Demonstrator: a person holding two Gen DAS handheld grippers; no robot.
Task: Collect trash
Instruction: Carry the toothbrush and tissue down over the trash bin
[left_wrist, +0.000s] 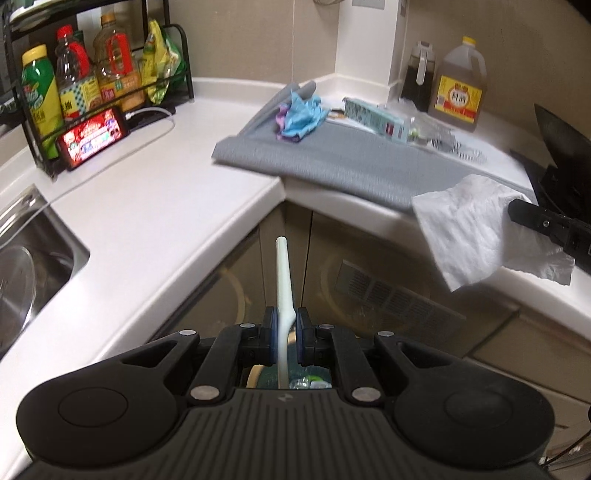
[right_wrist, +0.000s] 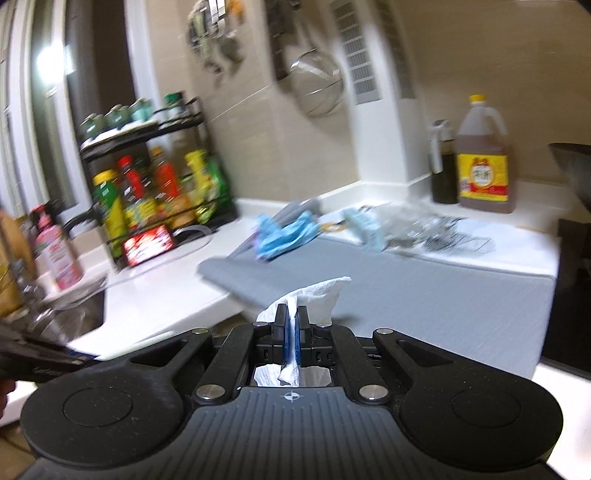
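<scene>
We hold two pieces of trash off the tabletop: the white plastic spoon (left_wrist: 283, 280) is pinched in the jaws of the left gripper (left_wrist: 286, 325), and the crumpled paper towel (right_wrist: 321, 295) is pinched in the jaws of the right gripper (right_wrist: 292, 328). On the grey mat (left_wrist: 332, 162) near the far corner remain the blue glove (left_wrist: 301, 116), a small carton (left_wrist: 376, 120) and clear wrappers (left_wrist: 439, 136). We judge the task about halfway.

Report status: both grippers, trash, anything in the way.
Left gripper shut on white stick. Right gripper shut on crumpled tissue. Blue glove and wrappers left on mat. Path clear.
</scene>
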